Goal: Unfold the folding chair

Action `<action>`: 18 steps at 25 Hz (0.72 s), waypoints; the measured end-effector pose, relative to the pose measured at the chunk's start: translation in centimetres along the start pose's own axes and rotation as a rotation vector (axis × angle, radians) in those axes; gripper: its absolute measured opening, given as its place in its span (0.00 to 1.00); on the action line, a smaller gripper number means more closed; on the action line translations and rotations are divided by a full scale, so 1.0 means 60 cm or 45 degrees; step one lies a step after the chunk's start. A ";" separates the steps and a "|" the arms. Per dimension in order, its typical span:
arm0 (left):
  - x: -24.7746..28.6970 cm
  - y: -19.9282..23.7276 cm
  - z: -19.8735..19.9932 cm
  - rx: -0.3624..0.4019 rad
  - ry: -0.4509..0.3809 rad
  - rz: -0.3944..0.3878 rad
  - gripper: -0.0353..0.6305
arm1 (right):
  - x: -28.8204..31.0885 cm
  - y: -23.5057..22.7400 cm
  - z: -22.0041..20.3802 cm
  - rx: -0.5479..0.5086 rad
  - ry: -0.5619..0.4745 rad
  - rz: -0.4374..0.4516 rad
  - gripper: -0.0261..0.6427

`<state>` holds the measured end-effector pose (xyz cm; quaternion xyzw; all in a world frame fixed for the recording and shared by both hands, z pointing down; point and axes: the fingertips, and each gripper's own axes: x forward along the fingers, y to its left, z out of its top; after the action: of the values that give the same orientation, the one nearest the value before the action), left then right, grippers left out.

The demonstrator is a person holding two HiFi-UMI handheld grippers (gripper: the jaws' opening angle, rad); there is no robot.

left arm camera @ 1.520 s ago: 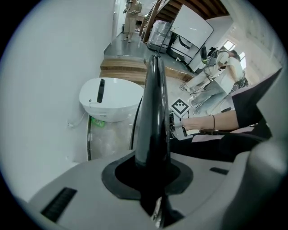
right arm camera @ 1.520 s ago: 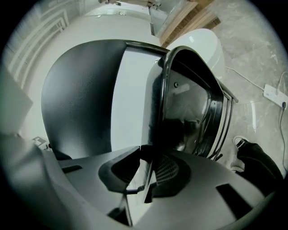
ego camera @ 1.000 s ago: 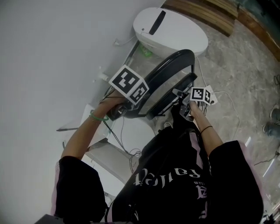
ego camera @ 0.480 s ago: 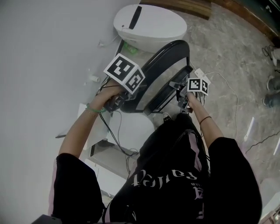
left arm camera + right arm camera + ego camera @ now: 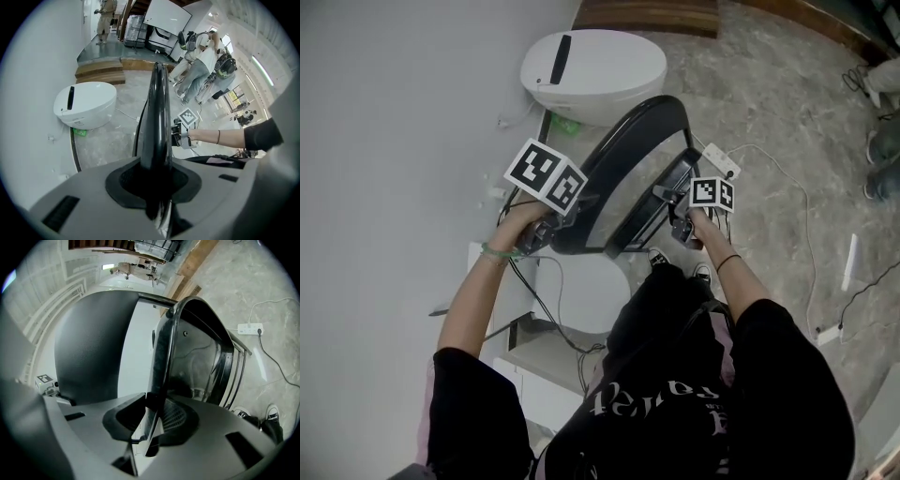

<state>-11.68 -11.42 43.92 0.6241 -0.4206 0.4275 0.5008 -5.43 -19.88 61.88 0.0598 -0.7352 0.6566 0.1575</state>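
Note:
The folding chair (image 5: 630,150) is black, with a curved tube frame, and is held up between both grippers beside the white wall. My left gripper (image 5: 546,234) points steeply down and is shut on the chair's rounded frame tube (image 5: 157,112), which runs up out of its jaws. My right gripper (image 5: 680,223) is shut on the thin rim of the chair's other panel (image 5: 161,348). In the right gripper view the dark backrest (image 5: 91,348) fills the left side. The left gripper view also shows the right gripper (image 5: 180,136) across the chair.
A white rounded appliance (image 5: 595,70) stands on the stone floor by the wall. A power strip (image 5: 719,159) and its cable lie to the right. White furniture (image 5: 567,281) and loose cables sit below my hands. People (image 5: 201,61) stand farther back in the room.
Both grippers and the chair have shifted together across the floor, slightly left in the head view. The white appliance now shows further left. Neither grip has changed.

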 end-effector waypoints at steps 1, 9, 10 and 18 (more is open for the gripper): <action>-0.001 -0.001 0.002 -0.007 0.000 -0.008 0.17 | -0.005 0.000 0.000 0.003 0.001 0.003 0.15; 0.010 -0.009 -0.004 0.014 0.033 -0.071 0.19 | -0.024 -0.013 -0.021 0.047 -0.051 0.051 0.15; 0.010 -0.011 -0.003 0.020 0.037 -0.075 0.19 | -0.031 -0.014 -0.023 0.048 -0.061 0.060 0.15; 0.016 -0.030 -0.004 0.091 0.053 -0.141 0.21 | -0.068 -0.023 -0.048 0.075 -0.176 0.096 0.15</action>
<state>-9.74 -11.02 44.41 0.6548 -0.3594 0.4268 0.5098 -0.75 -17.73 62.20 0.0820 -0.7263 0.6778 0.0796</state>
